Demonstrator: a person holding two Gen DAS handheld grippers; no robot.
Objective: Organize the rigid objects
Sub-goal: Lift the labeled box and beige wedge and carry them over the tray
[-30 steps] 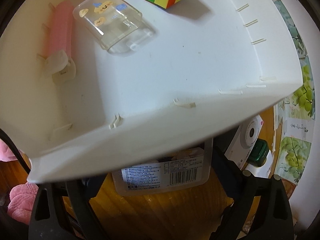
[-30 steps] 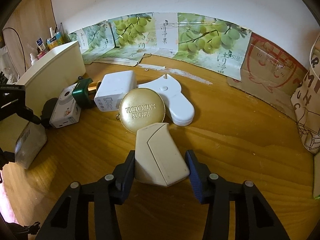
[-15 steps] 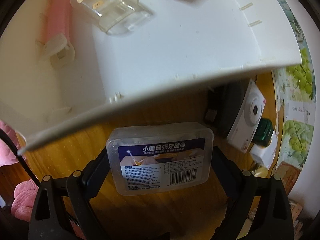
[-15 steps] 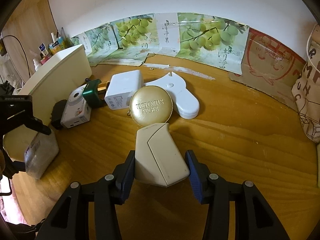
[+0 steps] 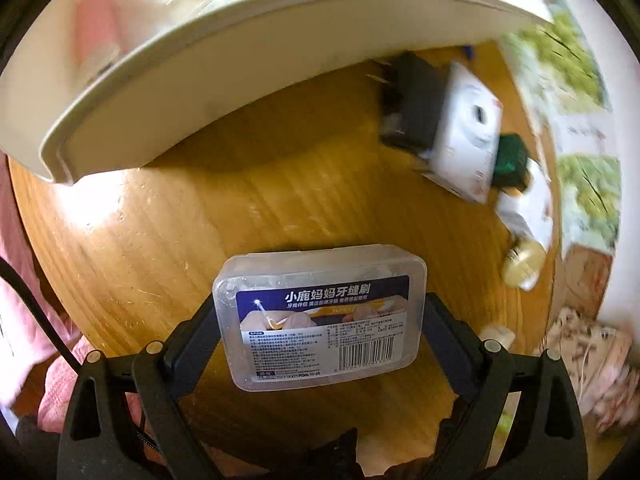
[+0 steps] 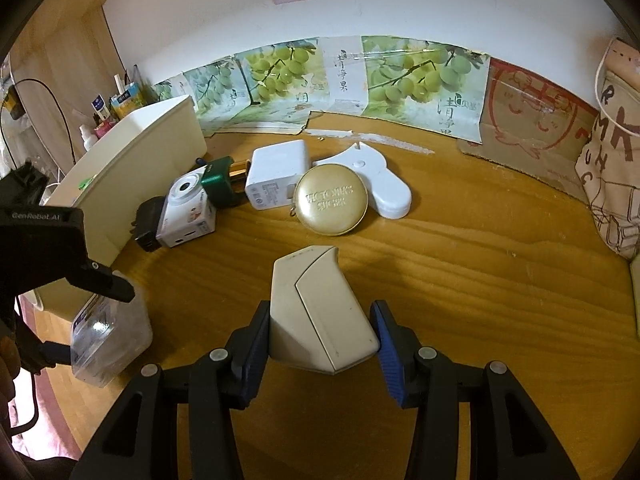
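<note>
left tongs (image 5: pixel 320 316): I'm gripping clear box (image 5: pixel 320 316), label "ISO 9001 FDA"
right tongs (image 6: pixel 320 330): clamped on beige case (image 6: pixel 316 316)
gold tin (image 6: pixel 331 199): "VICTORIA'S"

table (image 6: pixel 460 264): wood, varnished, grain plain, faint scratches
clear box (image 5: pixel 320 316): see-through plastic, glossy, printed paper label on its face
cream case (image 6: pixel 320 320): smooth plastic, dull sheen
white bin (image 6: pixel 132 168): plastic, matt, smooth wall
gold round tin (image 6: pixel 331 199): looks metal, satin finish, raised lettering
white charger (image 6: pixel 277 178): hard plastic, smooth
grape cartons (image 6: pixel 400 76): printed card, slight gloss, taped seams
brown board (image 6: pixel 536 128): raw cardboard, matt
right gripper (image 6: pixel 320 338) pads (image 6: pixel 390 360): blue, ribbed
bag (image 6: pixel 616 148): coarse cloth
</note>
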